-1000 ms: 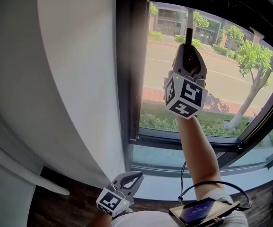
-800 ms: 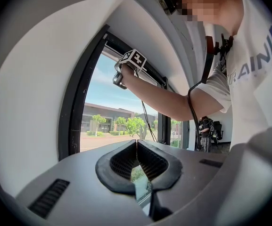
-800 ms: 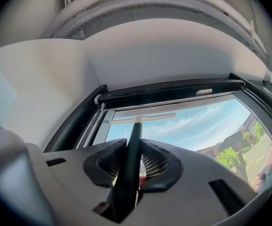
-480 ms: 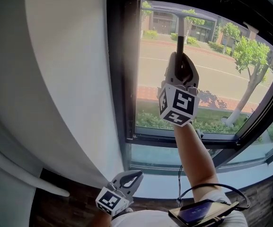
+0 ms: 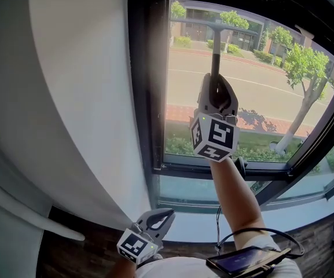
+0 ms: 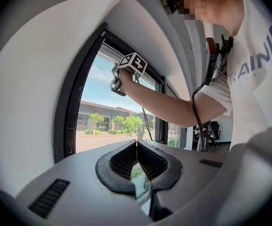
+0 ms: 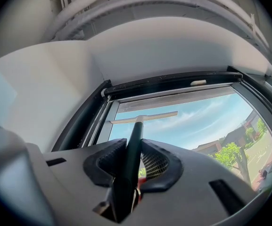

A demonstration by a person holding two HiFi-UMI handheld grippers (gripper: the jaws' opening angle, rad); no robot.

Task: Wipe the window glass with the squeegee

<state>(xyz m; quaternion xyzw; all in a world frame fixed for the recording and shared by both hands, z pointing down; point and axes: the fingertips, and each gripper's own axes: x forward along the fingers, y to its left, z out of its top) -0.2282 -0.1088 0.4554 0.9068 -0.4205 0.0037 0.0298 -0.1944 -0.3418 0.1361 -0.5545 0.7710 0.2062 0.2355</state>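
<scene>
The squeegee has a dark handle (image 5: 216,54) and a pale blade (image 5: 208,23) lying flat against the window glass (image 5: 259,91) near the pane's top left. My right gripper (image 5: 215,80) is raised at arm's length and shut on the handle. In the right gripper view the handle (image 7: 133,142) runs up between the jaws of that gripper (image 7: 132,155) to the blade (image 7: 145,117), under the top frame. My left gripper (image 5: 157,222) hangs low by the waist, shut and empty; in its own view the left gripper's (image 6: 136,147) pads meet.
A white wall (image 5: 68,97) fills the left, edged by the dark window frame (image 5: 149,97). A lower fixed pane and sill (image 5: 201,193) sit below. A device with a cable (image 5: 248,260) is strapped at the waist. The right arm (image 6: 168,107) crosses the left gripper view.
The right gripper has come down and slightly left along the glass with the squeegee, bringing the blade into sight below the top frame. The left gripper has stayed put.
</scene>
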